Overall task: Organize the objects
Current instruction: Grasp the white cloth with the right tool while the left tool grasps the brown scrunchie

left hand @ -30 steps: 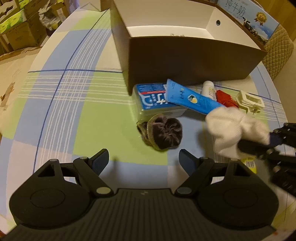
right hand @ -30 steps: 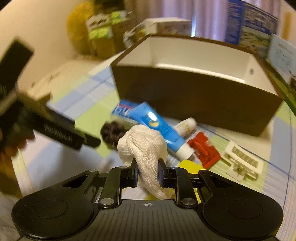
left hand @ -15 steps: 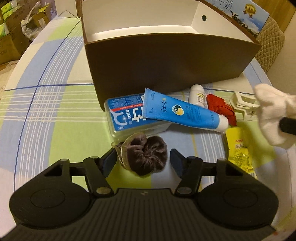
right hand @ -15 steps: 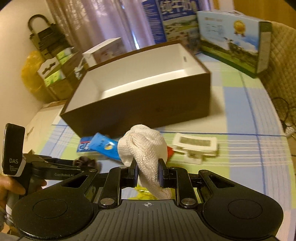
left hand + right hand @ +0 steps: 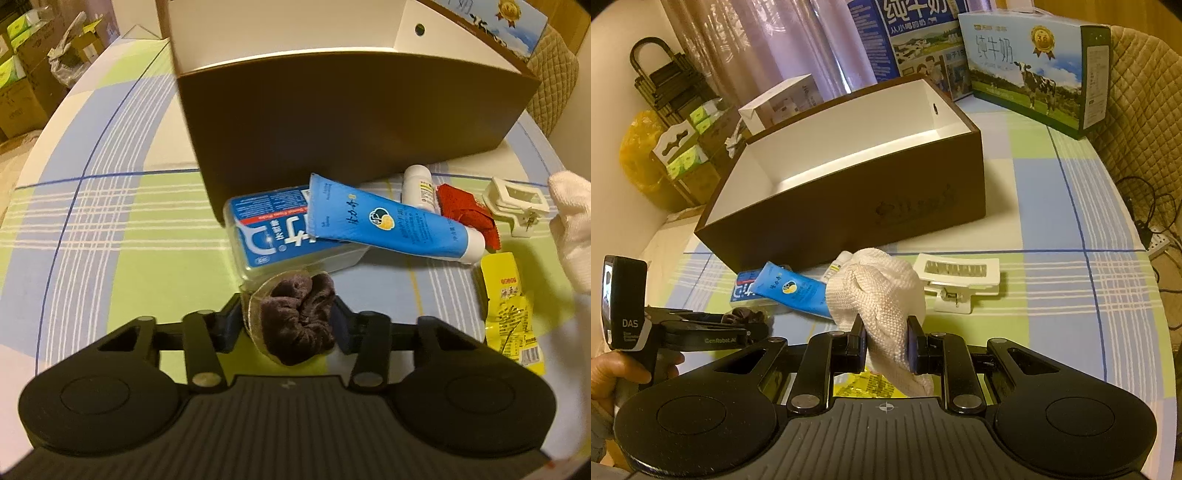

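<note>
So the left gripper (image 5: 288,325) sits low in the middle of the left wrist view, jaws closing in around a dark brown scrunchie (image 5: 299,321) that lies on the checked tablecloth (image 5: 110,229). Both pads look like they're touching its sides already, but the jaws are still coming together.

The right gripper (image 5: 886,343) is clamped tight on a white knitted glove (image 5: 882,295), lower centre of the right wrist view, holding it up off the table. The same glove (image 5: 572,229) pokes in at the right edge of the left view.

The big brown box (image 5: 849,192) with the white inside fills the upper middle of both views, open on top. Just in front of it there's a pile: a clear case with a blue label (image 5: 269,232), a blue tube (image 5: 391,225) lying across it, a small white bottle (image 5: 417,184), a red cloth bit (image 5: 465,206), a white hair claw clip (image 5: 517,199) and a yellow packet (image 5: 509,314) toward the lower right.

Milk cartons (image 5: 1030,70) stand at the top right of the right view.
</note>
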The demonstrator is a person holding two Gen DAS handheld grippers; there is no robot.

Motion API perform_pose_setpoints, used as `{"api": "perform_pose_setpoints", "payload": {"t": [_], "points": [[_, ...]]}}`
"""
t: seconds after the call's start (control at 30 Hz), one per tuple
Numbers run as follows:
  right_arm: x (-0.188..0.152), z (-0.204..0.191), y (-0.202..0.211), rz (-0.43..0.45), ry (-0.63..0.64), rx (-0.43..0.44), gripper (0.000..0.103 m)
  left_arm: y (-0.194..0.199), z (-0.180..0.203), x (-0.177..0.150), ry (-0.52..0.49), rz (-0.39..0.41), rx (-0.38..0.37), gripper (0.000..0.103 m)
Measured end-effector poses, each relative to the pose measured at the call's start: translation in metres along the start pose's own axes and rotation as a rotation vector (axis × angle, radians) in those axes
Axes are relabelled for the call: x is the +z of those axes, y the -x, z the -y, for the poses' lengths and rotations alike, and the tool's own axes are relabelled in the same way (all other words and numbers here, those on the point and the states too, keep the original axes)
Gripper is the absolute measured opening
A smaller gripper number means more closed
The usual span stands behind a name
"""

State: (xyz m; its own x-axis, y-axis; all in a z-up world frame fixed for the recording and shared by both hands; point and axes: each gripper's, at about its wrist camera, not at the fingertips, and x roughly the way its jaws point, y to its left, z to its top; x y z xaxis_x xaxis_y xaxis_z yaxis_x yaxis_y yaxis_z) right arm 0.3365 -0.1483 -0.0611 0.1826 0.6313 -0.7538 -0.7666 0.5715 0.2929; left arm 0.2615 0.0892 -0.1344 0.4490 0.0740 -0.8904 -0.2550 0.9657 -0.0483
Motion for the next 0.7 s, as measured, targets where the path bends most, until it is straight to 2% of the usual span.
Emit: {"api": "perform_pose_setpoints", "payload": {"t": [0.07, 0.17, 0.5, 0.7], "points": [[0.0, -0.001, -0.001, -0.001, 0.006, 0.009, 0.018, 0.003, -0.005, -0.002, 0.019, -0.002, -0.016, 0.034], [0.0, -0.002, 0.0, -0.003, 0.01, 0.013, 0.018, 0.008, -0.009, -0.005, 0.037, -0.004, -0.023, 0.031], [-0.003, -0.006, 0.001, -0.006, 0.015, 0.032, 0.018, 0.033, -0.012, -0.02, 0.079, -0.011, -0.05, 0.027], [-0.002, -0.01, 0.003, 0.002, 0.023, 0.048, 0.018, 0.057, -0.01, -0.018, 0.089, 0.033, -0.068, 0.027]]}}
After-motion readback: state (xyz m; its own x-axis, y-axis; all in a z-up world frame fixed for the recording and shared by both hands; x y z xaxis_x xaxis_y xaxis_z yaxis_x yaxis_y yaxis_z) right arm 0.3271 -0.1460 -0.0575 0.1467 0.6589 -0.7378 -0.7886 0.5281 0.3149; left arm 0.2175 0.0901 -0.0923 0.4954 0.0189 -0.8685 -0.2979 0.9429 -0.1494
